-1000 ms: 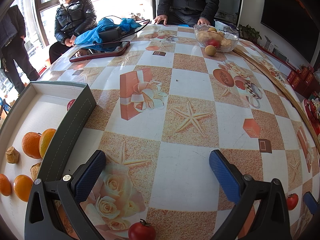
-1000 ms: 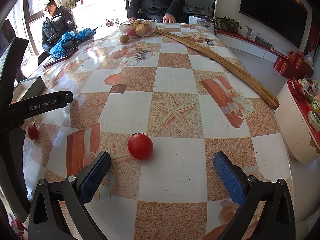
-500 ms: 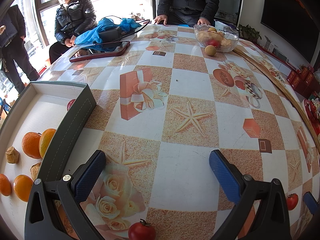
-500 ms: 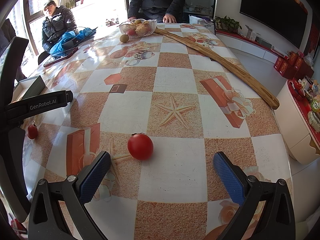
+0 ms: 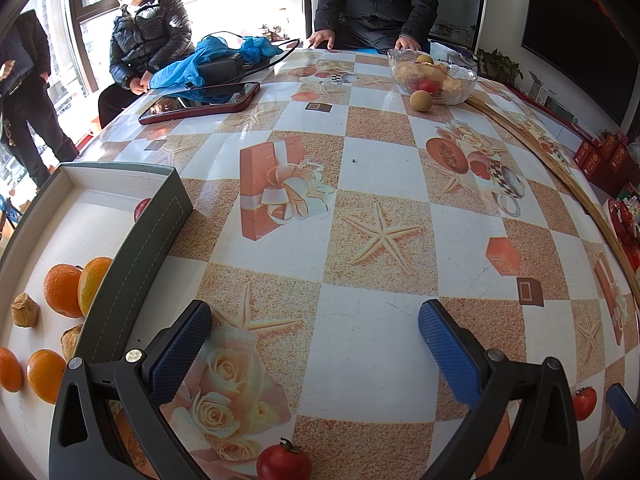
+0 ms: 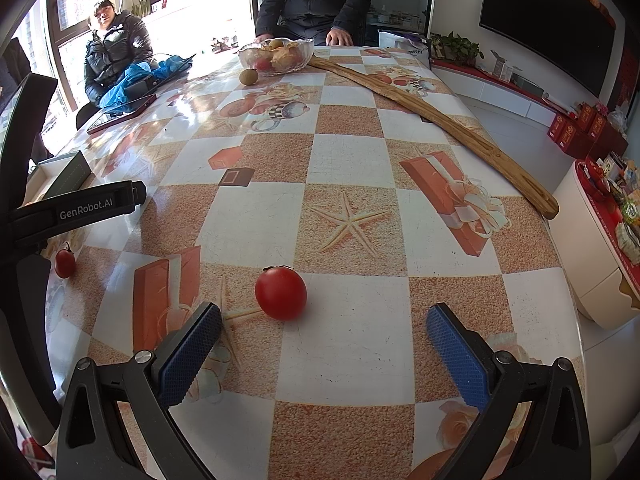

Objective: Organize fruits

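Here, a red tomato (image 6: 281, 293) sits on the patterned table (image 6: 352, 160), just ahead of the right gripper (image 6: 324, 344) and nearer its left finger than its right. That gripper's jaws are spread wide, holding nothing and touching nothing. A smaller tomato (image 6: 65, 263) lies well to the left, close beside the dark body of the other tool.

The left gripper (image 5: 314, 344) is likewise wide apart and empty, hovering over the table. A tomato (image 5: 283, 462) lies below it at the frame's bottom edge, partly cut off, and another tomato (image 5: 584, 403) shows at the right, half hidden behind the right finger's arm.

To the left, an open box (image 5: 160, 224) holds several oranges (image 5: 62, 290) and a few small brown lumps (image 5: 25, 311) that are hard to identify; a red fruit (image 5: 141, 208) peeks over its wall, mostly hidden.

At the far end stands a glass bowl (image 5: 434, 76) of mixed fruit, with a brownish round fruit (image 5: 421, 101) just beside it.
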